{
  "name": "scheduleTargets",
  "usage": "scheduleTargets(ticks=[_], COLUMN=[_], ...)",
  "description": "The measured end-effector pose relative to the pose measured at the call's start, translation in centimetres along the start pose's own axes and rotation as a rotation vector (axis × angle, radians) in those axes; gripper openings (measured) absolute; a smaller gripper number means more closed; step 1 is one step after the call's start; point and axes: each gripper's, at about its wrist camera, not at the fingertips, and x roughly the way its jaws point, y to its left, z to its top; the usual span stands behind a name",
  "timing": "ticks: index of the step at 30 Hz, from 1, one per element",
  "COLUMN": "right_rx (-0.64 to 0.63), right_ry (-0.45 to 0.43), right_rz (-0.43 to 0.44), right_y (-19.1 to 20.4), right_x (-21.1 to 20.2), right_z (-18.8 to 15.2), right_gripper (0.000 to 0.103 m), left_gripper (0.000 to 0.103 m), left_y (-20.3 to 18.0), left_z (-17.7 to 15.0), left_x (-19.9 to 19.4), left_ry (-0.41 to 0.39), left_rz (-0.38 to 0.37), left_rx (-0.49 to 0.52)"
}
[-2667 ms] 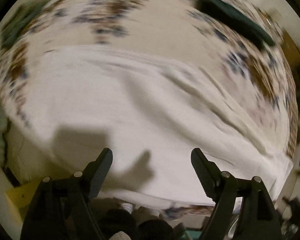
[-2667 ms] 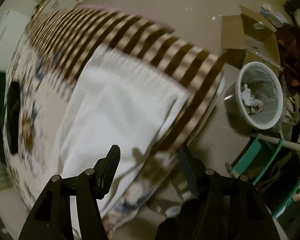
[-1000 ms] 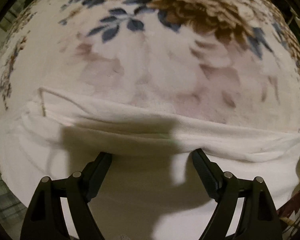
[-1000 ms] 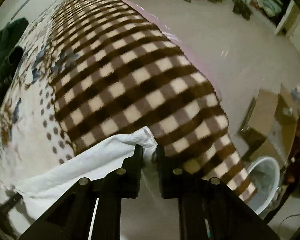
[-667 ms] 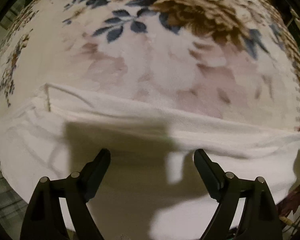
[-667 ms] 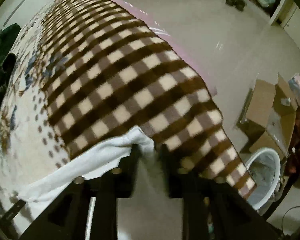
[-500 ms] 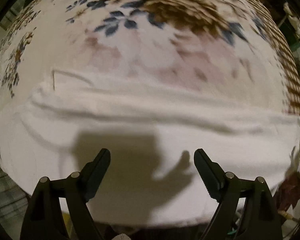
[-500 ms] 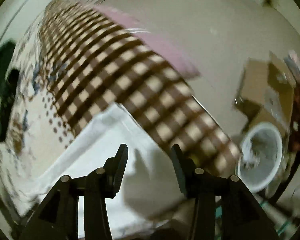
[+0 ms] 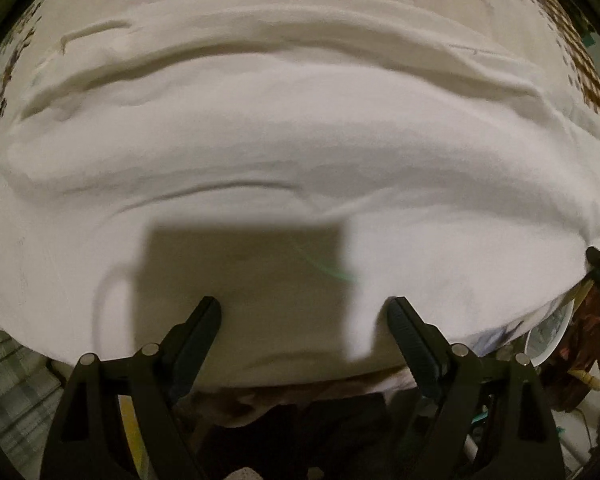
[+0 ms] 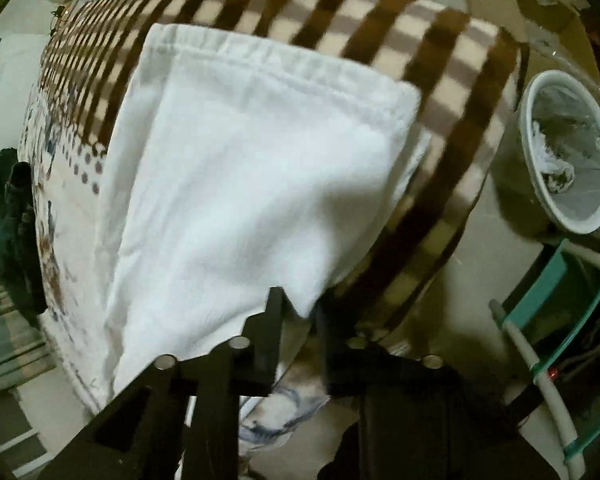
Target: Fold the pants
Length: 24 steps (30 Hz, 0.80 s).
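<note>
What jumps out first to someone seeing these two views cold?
The white pants fill nearly the whole left wrist view, creased, with the open left gripper over their near edge. In the right wrist view the right gripper is closed on a corner of the pants, which lie on a brown checked blanket; a white bin stands at far right.

the right gripper (image 10: 300, 312), open half a second ago, has closed on the white pants (image 10: 240, 184) near corner. the left gripper (image 9: 302, 316) has come closer over them.
</note>
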Motion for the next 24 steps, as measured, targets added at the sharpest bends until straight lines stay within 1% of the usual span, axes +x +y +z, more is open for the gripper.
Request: scheduleTargets(ticks=[2, 4, 6, 7, 8, 9, 10, 11, 12, 14, 15, 17, 18, 19, 20, 22, 24], right_rx=[-0.015, -0.015, -0.015, -0.016, -0.006, 0.007, 0.023, 0.038, 0.050, 0.078, 0.092, 0.117, 0.114, 0.114, 0.116, 0.089, 0.073], right_ry=[-0.009, 0.003, 0.021, 0.031, 0.036, 0.036, 0.022, -0.005, -0.037, -0.087, -0.102, -0.136, -0.139, -0.164, -0.185, -0.211, -0.229], right_rz=[-0.028, -0.033, -0.015, 0.014, 0.051, 0.092, 0.113, 0.134, 0.166, 0.200, 0.208, 0.277, 0.291, 0.326, 0.355, 0.402, 0.467], right_y=[0.3, 0.4, 0.6, 0.3, 0.0, -0.7, -1.7, -2.4, -3.3, -4.9, -5.7, -7.1, -7.5, -7.7, -8.0, -8.5, -9.1], right_x=[-0.2, -0.2, -0.4, -1.0, -1.4, -1.9, -2.6, -3.1, -3.4, -3.5, -3.3, -2.4, -2.1, -2.1, -2.3, -2.4, -2.5], right_z=[-0.1, 0.0, 0.0, 0.3, 0.8, 1.1, 1.3, 1.6, 1.8, 2.5, 2.9, 3.7, 4.2, 4.2, 4.4, 4.4, 4.3], right_gripper=[0.011, 0.011, 0.011, 0.011, 0.016, 0.028, 0.039, 0.056, 0.057, 0.057, 0.058, 0.058, 0.058, 0.060, 0.060, 0.060, 0.060], left_gripper=[0.086, 0.086, 0.086, 0.086, 0.086, 0.086, 0.086, 0.086, 0.086, 0.086, 0.086, 0.086, 0.086, 0.086, 0.087, 0.094, 0.095], left_y=[0.4, 0.7, 0.5, 0.4, 0.1, -1.1, -1.4, -1.8, -2.4, -3.5, -4.0, -4.8, -4.7, -5.4, -5.5, -6.2, -6.7], left_z=[-0.8, -1.2, -1.5, -1.5, -1.7, -2.5, -2.4, -2.2, -2.0, -1.0, -0.5, 0.3, 1.2, 2.3, 2.6, 2.8, 2.9], left_x=[0.0, 0.0, -0.2, -0.6, -1.4, -2.3, -2.9, -3.4, -3.7, -3.3, -2.8, -1.9, -1.5, -0.8, -0.9, -0.4, 0.0], left_ry=[0.002, 0.003, 0.011, 0.007, -0.011, -0.028, -0.053, -0.078, -0.094, -0.106, -0.104, -0.099, -0.093, -0.080, -0.076, -0.076, -0.073], left_rz=[-0.003, -0.002, -0.005, -0.014, -0.026, -0.034, -0.051, -0.066, -0.068, -0.071, -0.083, -0.087, -0.083, -0.068, -0.060, -0.071, -0.079], left_rx=[0.000, 0.002, -0.011, -0.015, -0.016, -0.015, -0.010, 0.002, 0.016, 0.045, 0.049, 0.054, 0.059, 0.063, 0.065, 0.068, 0.075])
